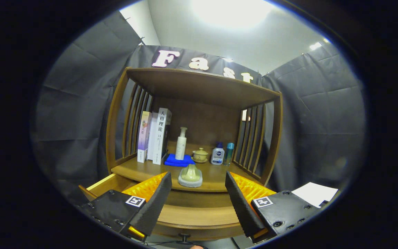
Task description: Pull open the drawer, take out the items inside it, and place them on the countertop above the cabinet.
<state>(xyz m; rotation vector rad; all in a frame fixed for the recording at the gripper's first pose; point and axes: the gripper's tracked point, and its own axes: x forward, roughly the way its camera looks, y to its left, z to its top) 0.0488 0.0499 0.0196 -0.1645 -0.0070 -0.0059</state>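
Overhead, the white ceiling [240, 31] fills the top of the frame with a blown-out light patch, and dark cloth walls [78, 103] close off the left and right sides. Centre frame stands the wooden cabinet [199, 86], a roofed shelf with slatted sides; its countertop [216, 174] runs across the middle. Below it, in the lower centre, the drawer [199, 214] stands pulled open, with its small knob [184, 236] at the bottom edge; its inside is largely hidden behind the fingers, so what lies in it cannot be made out apart from crinkled orange lining [145, 188] showing at lower left and lower right. At the left of the countertop stand upright books [154, 136]. A tall pale pump bottle [181, 143] stands on a folded blue cloth [178, 160] at centre. Near the front edge of the countertop, just ahead of the fingers and between them, sits a greenish ceramic piece on a grey base [190, 175]. Further back to the right sit a small lidded cup [200, 155], a white bottle with a blue cap [217, 154] and a slim teal bottle [229, 154]. A white sheet [314, 193] lies at lower right, partly cut off. The gripper [197, 200] hangs above the drawer, its fingers spread wide and holding nothing
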